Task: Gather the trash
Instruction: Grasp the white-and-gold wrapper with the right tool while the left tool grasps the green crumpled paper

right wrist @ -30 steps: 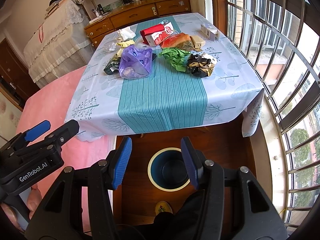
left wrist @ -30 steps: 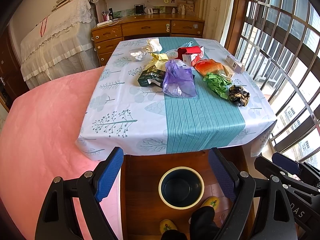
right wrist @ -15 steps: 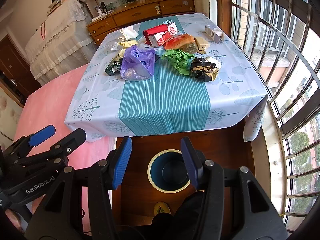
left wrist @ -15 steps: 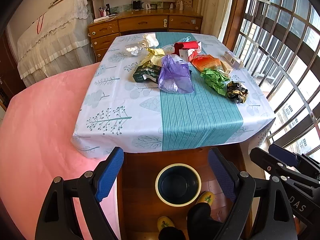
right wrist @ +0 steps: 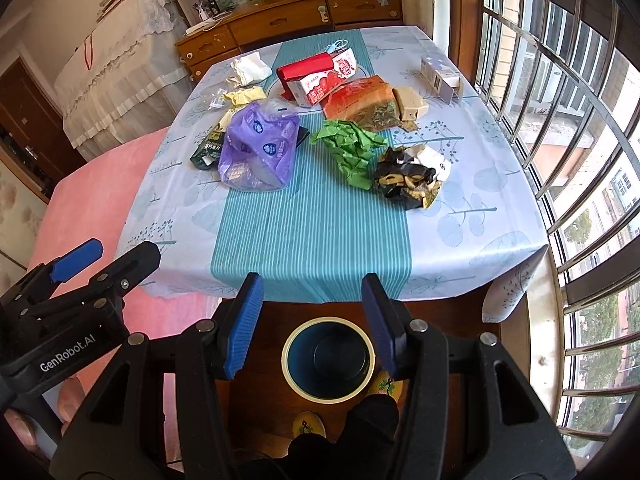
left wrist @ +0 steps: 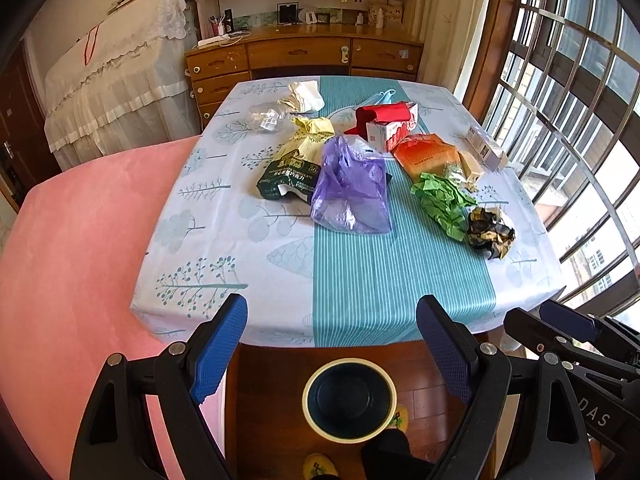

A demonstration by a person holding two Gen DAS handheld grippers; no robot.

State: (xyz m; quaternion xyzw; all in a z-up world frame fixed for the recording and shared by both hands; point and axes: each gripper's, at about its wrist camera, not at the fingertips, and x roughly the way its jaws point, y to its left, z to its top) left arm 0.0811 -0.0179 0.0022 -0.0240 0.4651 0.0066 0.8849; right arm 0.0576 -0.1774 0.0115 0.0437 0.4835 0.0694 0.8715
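Observation:
Trash lies across the table [left wrist: 360,280]: a purple plastic bag [left wrist: 352,188], a dark green wrapper [left wrist: 286,178], crumpled green paper [left wrist: 440,200], a black-and-gold wrapper [left wrist: 490,232], a red carton [left wrist: 386,124], an orange bag [left wrist: 426,154] and white tissue [left wrist: 306,96]. A dark bin [left wrist: 349,400] with a cream rim stands on the floor below the table's near edge. My left gripper [left wrist: 332,348] is open and empty above the bin. My right gripper [right wrist: 312,320] is open and empty above the bin [right wrist: 328,358] too.
A pink bed [left wrist: 68,260] lies left of the table. A barred window [left wrist: 580,120] runs along the right. A wooden dresser [left wrist: 304,56] stands behind the table. A small white box [right wrist: 440,76] sits near the table's far right edge. My feet in yellow slippers [left wrist: 320,466] are by the bin.
Both grippers have moved forward toward the table, so the table and trash look nearer and larger. Both stay open and empty.

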